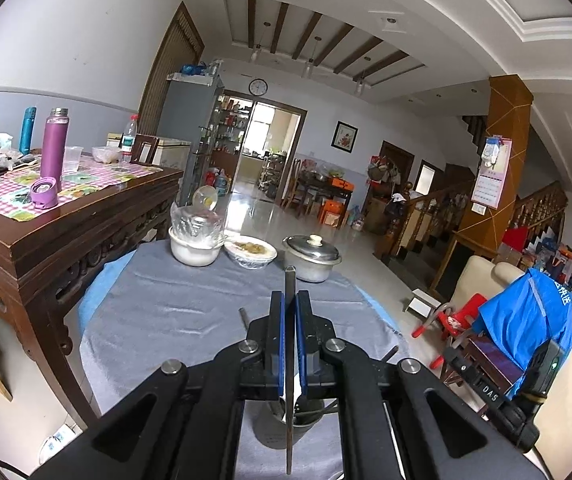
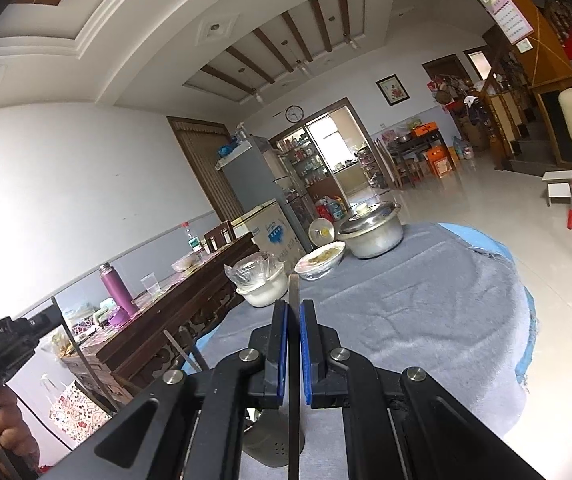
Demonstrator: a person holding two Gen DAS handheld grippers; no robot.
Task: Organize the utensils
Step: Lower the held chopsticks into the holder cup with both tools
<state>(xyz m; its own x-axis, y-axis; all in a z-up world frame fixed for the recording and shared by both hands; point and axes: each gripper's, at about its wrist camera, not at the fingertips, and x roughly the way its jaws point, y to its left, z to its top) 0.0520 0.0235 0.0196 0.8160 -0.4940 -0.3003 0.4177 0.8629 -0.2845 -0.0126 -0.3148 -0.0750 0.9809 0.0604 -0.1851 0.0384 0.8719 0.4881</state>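
Gripping one chopstick (image 1: 289,360) (image 2: 294,360) apiece, left gripper (image 1: 289,304) and right gripper (image 2: 293,312) clenched above holder (image 1: 286,424), sticks lengthwise toward three bowls.

Round desk (image 1: 174,320) under grey cloth (image 1: 206,304), bearing white bowl (image 1: 195,249), food dish (image 1: 251,253), lidded metal pot (image 1: 312,258), dark holder (image 1: 274,428).

Far edge of the round table (image 1: 190,312): one lidded metal pot (image 1: 312,258), one food bowl (image 1: 251,253), one plastic-covered white bowl (image 1: 196,249). Near edge: one dark utensil holder (image 1: 276,426). Two grippers, one flat utensil each (image 1: 289,380) (image 2: 294,360).
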